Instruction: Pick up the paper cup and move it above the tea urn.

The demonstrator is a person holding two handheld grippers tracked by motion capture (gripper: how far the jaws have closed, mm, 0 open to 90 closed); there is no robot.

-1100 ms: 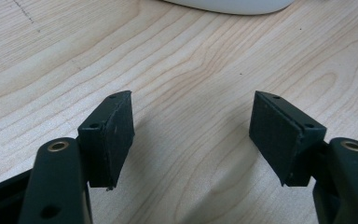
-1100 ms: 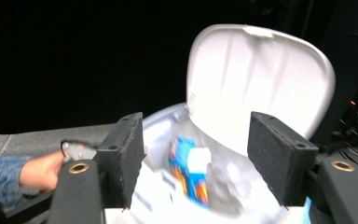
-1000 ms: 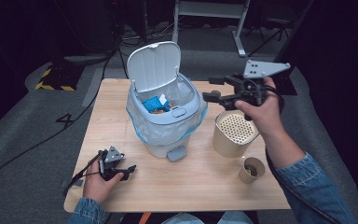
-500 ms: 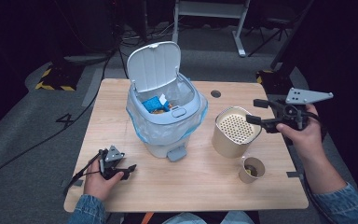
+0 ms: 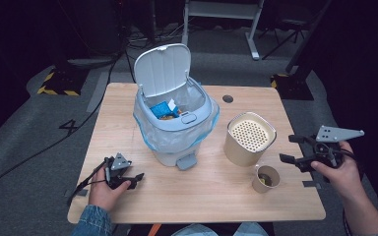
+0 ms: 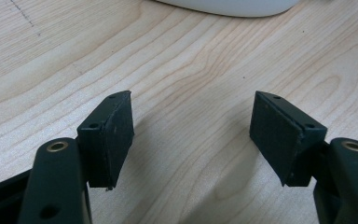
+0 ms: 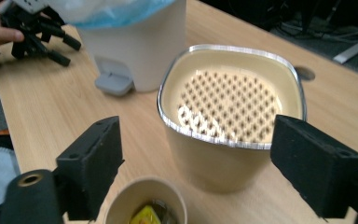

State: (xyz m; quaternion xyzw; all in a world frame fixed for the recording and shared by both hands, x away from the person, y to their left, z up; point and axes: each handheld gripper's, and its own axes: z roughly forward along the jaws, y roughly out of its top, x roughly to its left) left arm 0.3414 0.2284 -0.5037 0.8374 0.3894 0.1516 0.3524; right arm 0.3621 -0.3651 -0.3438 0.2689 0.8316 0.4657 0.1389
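Holding the right tool (image 5: 289, 149) at the right edge of the high view with its jaws wide apart, gripping nothing. Aiming past a small paper cup (image 5: 266, 178) standing at the lower right of the desk (image 5: 216, 196), just in front of a beige tin (image 5: 249, 140) with a perforated top. Judging the cup to be light, thin-walled and easy to crush or tip, so pinching gently across the upper wall just under the rim, keeping it upright. Carrying something yellowish inside, too small to identify. Resting the left tool (image 5: 135, 179) at the lower left, jaws also spread over bare wood, clamping nothing. Standing open in the middle: a pedal bin (image 5: 189, 118), lid (image 5: 162, 69) tipped back, lined with a clear bag and already holding a blue wrapper (image 5: 161, 109) and other scraps.
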